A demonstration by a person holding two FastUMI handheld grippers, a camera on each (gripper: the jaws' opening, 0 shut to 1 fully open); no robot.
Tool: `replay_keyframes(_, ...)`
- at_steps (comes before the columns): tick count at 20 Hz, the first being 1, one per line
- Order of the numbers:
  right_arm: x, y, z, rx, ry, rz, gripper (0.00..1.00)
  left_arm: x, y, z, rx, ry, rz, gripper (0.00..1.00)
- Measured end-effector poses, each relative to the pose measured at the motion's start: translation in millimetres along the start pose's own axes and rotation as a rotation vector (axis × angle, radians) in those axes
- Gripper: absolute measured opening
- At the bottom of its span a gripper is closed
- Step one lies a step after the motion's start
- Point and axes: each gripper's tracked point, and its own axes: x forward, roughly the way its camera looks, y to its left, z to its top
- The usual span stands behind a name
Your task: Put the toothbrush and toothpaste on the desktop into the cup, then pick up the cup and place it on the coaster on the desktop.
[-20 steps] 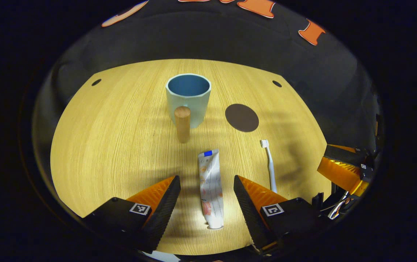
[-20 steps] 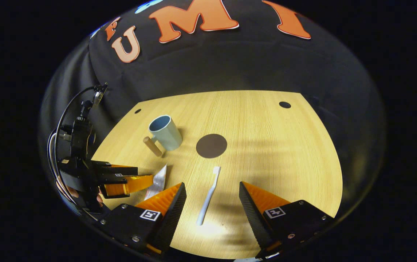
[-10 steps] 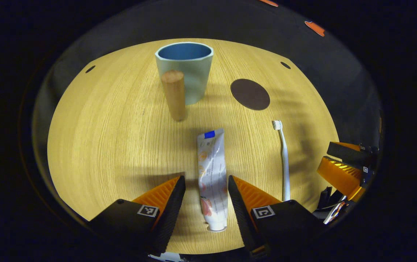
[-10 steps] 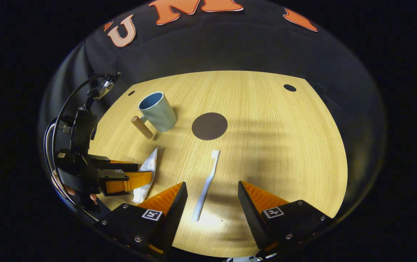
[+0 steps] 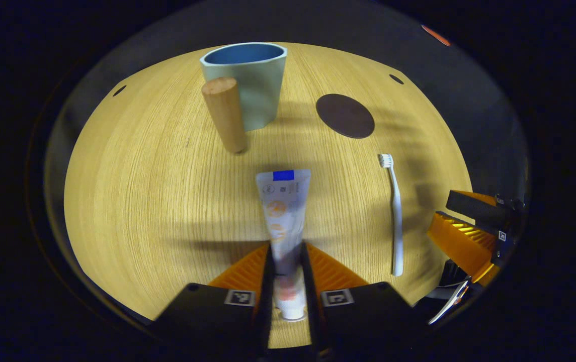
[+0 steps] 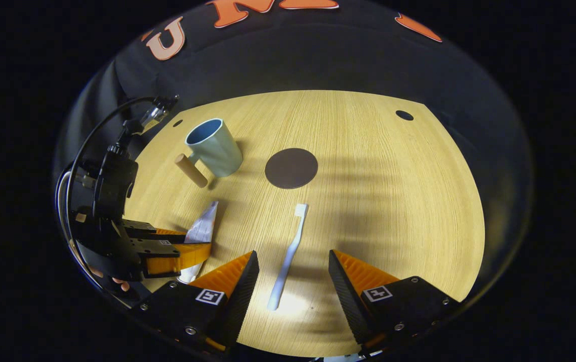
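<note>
now the left gripper [image 5: 288,261] has its two fingers pressed tight on the toothpaste [image 5: 284,211], down near the cap end. the tube is white with small orange pictures and a blue patch at its flat far end. that flat end points at the cup [image 5: 246,83]. in the right gripper view the tube [image 6: 201,232] looks shiny and silver, and its far end seems tilted up off the desk [image 6: 393,201], but it is hard to be sure.

the cup is pale green outside and blue inside. it stands upright at the far side of the desk. it has a round wooden handle [image 5: 224,113] that sticks out on the near side.

the coaster [image 5: 345,115] is a flat, dark brown circle. it lies just to the right of the cup and does not touch it.

the toothbrush [image 5: 394,211] is white and thin. it lies flat on the desk with its bristles at the far end, near the coaster.

the right gripper [image 6: 290,279] has its fingers wide apart. they are on both sides of the handle end of the toothbrush [image 6: 288,254] and do not touch it. the left gripper [image 6: 167,249] sits off to its left, with a black cable [image 6: 94,146] looping up from it.
</note>
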Motion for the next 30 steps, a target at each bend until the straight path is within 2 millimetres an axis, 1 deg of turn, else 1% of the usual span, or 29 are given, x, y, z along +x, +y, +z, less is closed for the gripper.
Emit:
replay_keyframes(1,0.8,0.2,-1.7,-0.002,0.008,-0.003,0.85,5.2,1.6,-2.0,0.004,0.003,-0.008,0.28)
replay_keyframes(4,4.7,0.0,-4.6,-0.004,0.030,-0.010,0.85,4.0,4.6,-1.8,-0.012,-0.009,-0.004,0.28)
replay_keyframes(6,7.8,2.5,-8.9,-0.004,0.052,-0.010,0.82,4.1,6.2,2.9,-0.009,-0.032,-0.001,0.28)
replay_keyframes(7,8.1,2.8,-11.6,-0.006,0.065,-0.014,0.80,-2.6,7.1,3.5,-0.011,-0.045,0.002,0.29)
replay_keyframes(8,10.3,2.8,-14.7,-0.007,0.079,-0.020,0.78,-2.6,6.0,5.1,-0.001,-0.057,-0.003,0.22)
replay_keyframes(9,14.2,1.4,-17.5,-0.011,0.093,-0.030,0.76,-1.5,7.6,3.6,-0.006,-0.059,-0.010,0.22)
replay_keyframes(10,17.2,0.1,-20.3,-0.014,0.106,-0.040,0.74,-1.9,4.7,4.0,-0.006,-0.063,-0.021,0.22)
replay_keyframes(11,20.9,0.8,-22.7,-0.013,0.122,-0.049,0.70,-3.6,4.9,3.6,-0.006,-0.071,-0.029,0.22)
replay_keyframes(12,24.4,2.1,-27.3,-0.008,0.138,-0.055,0.62,-5.1,5.7,6.6,-0.009,-0.081,-0.031,0.20)
replay_keyframes(13,26.9,2.7,-29.2,0.000,0.154,-0.060,0.68,-5.4,5.2,7.6,-0.004,-0.092,-0.038,0.20)
replay_keyframes(16,30.7,3.1,-32.3,0.008,0.175,-0.086,0.48,-10.8,7.0,9.0,-0.007,-0.121,-0.047,0.20)
replay_keyframes(17,31.6,3.6,-33.3,0.008,0.184,-0.098,0.46,-11.3,6.2,9.9,-0.007,-0.128,-0.046,0.20)
replay_keyframes(19,38.7,-1.5,-38.4,0.017,0.209,-0.152,0.38,-14.2,8.5,11.0,-0.007,-0.139,-0.045,0.20)
replay_keyframes(20,39.2,-0.5,-34.7,0.008,0.191,-0.170,0.35,-14.8,9.4,12.0,-0.006,-0.146,-0.043,0.20)
replay_keyframes(21,38.3,0.1,-36.6,-0.012,0.205,-0.173,0.29,-16.6,10.1,12.2,-0.011,-0.150,-0.043,0.20)
replay_keyframes(22,38.6,1.9,-34.3,-0.021,0.194,-0.178,0.28,-18.6,9.8,13.3,-0.012,-0.155,-0.047,0.20)
replay_keyframes(23,37.0,5.0,-33.9,-0.018,0.198,-0.176,0.24,-22.3,10.6,13.5,-0.015,-0.162,-0.049,0.20)
replay_keyframes(24,40.2,6.6,-35.3,-0.011,0.200,-0.172,0.20,-24.5,11.3,15.2,-0.014,-0.171,-0.051,0.20)
replay_keyframes(25,40.1,7.5,-34.4,-0.004,0.193,-0.166,0.13,-26.9,11.5,15.4,-0.019,-0.180,-0.054,0.20)
replay_keyframes(27,39.5,10.2,-33.8,0.018,0.187,-0.142,0.08,-28.9,14.0,18.5,-0.022,-0.200,-0.058,0.20)
replay_keyframes(28,39.9,15.0,-33.7,0.034,0.178,-0.113,0.08,-29.9,14.6,22.1,-0.022,-0.215,-0.058,0.21)
replay_keyframes(29,41.1,16.0,-33.2,0.032,0.170,-0.104,0.07,-30.6,14.8,24.5,-0.017,-0.236,-0.065,0.20)
replay_keyframes(30,41.0,11.9,-31.6,0.006,0.148,-0.115,0.07,-32.4,14.5,29.7,-0.026,-0.259,-0.072,0.20)
